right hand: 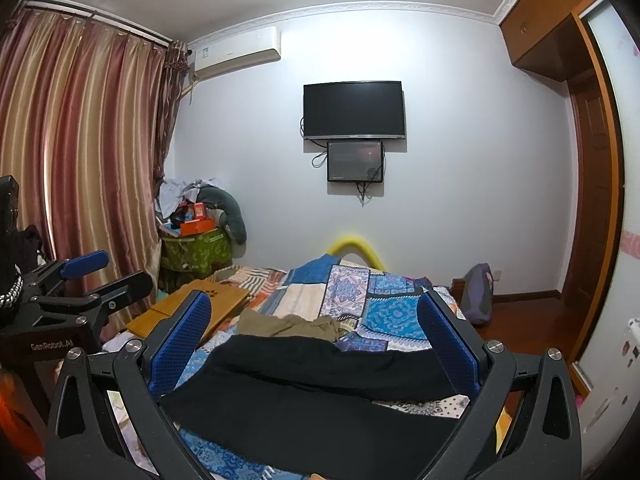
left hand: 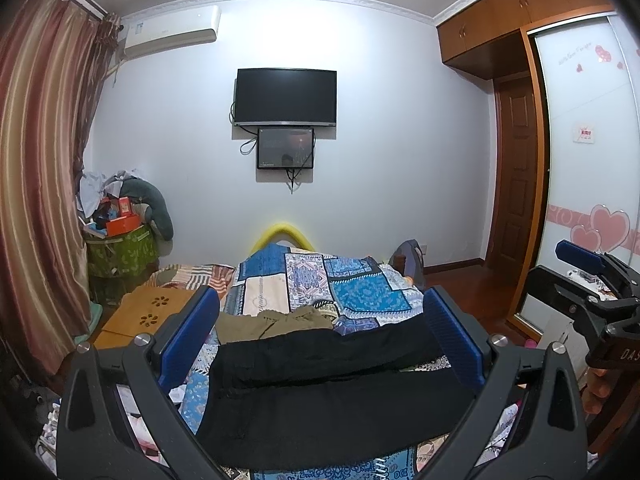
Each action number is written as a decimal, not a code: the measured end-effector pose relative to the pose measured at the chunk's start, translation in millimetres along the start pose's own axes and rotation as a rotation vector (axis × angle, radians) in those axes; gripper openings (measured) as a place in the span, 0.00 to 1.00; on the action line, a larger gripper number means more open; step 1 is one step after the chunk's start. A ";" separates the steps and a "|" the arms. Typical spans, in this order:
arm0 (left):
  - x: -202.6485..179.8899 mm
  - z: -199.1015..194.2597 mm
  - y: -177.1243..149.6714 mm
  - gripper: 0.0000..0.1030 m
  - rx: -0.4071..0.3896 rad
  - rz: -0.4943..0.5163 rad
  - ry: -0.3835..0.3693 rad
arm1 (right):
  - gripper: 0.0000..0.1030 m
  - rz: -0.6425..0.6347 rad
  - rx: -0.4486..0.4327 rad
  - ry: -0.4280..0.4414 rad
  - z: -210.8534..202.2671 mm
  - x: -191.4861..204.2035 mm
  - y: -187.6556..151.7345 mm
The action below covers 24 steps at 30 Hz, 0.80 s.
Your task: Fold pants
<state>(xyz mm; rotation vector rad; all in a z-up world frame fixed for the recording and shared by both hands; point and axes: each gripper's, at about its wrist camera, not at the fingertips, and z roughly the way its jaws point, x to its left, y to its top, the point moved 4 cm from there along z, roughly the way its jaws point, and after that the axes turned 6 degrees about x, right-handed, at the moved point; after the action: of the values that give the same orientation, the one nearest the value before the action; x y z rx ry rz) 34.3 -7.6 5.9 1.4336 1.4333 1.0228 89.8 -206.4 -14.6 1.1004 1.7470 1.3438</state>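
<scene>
Well, left gripper (left hand: 320,336) above bed (left hand: 360,300), fingers wide apart, holding nothing. Black pants (left hand: 320,392) flat on quilt, khaki garment (left hand: 276,320) touching far edge: risk of snagging it. Right gripper (right hand: 314,344) likewise spread, empty.

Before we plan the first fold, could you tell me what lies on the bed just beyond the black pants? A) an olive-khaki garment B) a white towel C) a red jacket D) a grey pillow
A: a crumpled olive-khaki garment lies on the patchwork quilt just behind the black pants.
</scene>
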 end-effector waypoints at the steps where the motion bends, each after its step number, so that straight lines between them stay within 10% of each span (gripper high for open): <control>1: -0.4 -0.7 -0.1 1.00 -0.003 -0.001 0.000 | 0.99 -0.002 -0.002 -0.003 -1.9 1.6 -0.8; 24: -3.5 0.9 0.7 1.00 -0.004 0.000 -0.013 | 0.99 0.009 -0.003 -0.013 -1.8 2.4 -10.6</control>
<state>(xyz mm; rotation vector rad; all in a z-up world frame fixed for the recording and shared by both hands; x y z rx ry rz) 35.4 -11.1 6.3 1.4348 1.4211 1.0140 84.9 -206.2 -24.4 1.1141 1.7324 1.3407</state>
